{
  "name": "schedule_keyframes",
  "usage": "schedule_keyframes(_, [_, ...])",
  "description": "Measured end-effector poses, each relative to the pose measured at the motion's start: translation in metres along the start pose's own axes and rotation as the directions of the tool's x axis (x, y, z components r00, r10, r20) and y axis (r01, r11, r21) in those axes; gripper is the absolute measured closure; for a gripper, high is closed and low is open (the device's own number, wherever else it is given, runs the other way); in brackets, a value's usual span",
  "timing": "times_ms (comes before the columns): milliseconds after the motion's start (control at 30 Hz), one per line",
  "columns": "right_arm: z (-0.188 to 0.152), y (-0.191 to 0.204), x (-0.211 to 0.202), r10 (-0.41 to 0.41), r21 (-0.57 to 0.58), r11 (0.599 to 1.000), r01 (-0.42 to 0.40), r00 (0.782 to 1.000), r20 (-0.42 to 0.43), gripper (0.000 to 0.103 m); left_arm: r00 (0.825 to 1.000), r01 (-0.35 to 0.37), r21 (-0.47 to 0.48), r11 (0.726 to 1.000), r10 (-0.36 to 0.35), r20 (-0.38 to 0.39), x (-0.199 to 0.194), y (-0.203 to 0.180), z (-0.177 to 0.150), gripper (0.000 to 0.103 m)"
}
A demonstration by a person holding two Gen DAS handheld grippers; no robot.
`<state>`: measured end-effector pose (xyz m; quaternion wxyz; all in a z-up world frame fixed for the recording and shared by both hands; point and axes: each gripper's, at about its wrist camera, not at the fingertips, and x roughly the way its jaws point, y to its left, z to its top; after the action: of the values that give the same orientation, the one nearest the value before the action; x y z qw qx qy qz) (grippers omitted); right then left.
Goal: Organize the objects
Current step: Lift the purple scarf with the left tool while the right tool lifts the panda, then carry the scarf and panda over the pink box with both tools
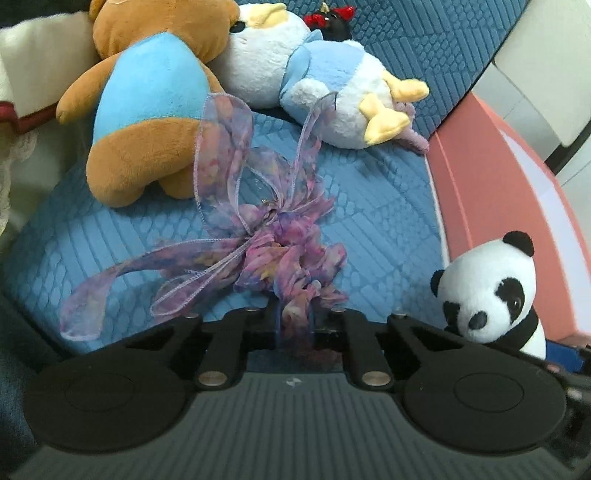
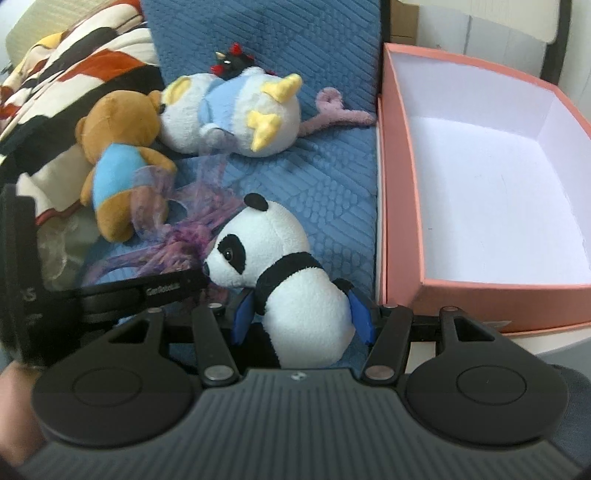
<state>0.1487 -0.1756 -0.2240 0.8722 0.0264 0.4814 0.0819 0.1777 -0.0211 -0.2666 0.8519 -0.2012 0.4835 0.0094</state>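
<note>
The left gripper is pinched on the bunched end of a sheer purple ribbon, its 2 blue fingers pressed close with the fabric squeezed between them. The ribbon's loops and tails spread forward and to the left over the blue quilted cushion. The right gripper grips the body of a small panda toy, its blue fingers set against both sides of the white belly; the panda's head points left, toward the ribbon. Just beyond the ribbon lies a brown bear in a light blue shirt, on its side, with one ribbon loop resting against it. Touching the bear's head is a white duck toy with yellow feet and a pale blue top, also lying down. A small black toy with red bows sits behind the duck. To the right of the cushion stands an open pink box with a white inside. A striped blanket lies at the far left.
</note>
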Motion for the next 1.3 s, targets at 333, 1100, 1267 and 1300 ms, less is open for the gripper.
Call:
schedule_keyframes(333, [0.03,-0.013,-0.039,0.036,0.004,0.999,-0.036,0.999,0.039,0.044,0.998,0.055,-0.012,0.998,-0.054,0.044,-0.063,-0.028,0.028,0.089])
schedule_keyframes(1100, [0.102,-0.08,-0.121,0.016,0.078,0.996,-0.031,0.982,0.19,0.044,0.964,0.224,0.132,0.966,-0.24,0.117,-0.139,-0.154,0.099,0.089])
schedule_keyframes(1267, [0.105,-0.107,-0.121,-0.009,0.112,0.994,-0.013,0.981,0.195,0.044,0.956,0.253,0.155,0.955,-0.272,0.113,-0.129,-0.186,0.11,0.089])
schedule_keyframes(1300, [0.106,-0.114,-0.119,-0.016,0.122,0.993,-0.007,0.981,0.193,0.044,0.954,0.26,0.158,0.952,-0.279,0.109,-0.123,-0.191,0.112,0.089])
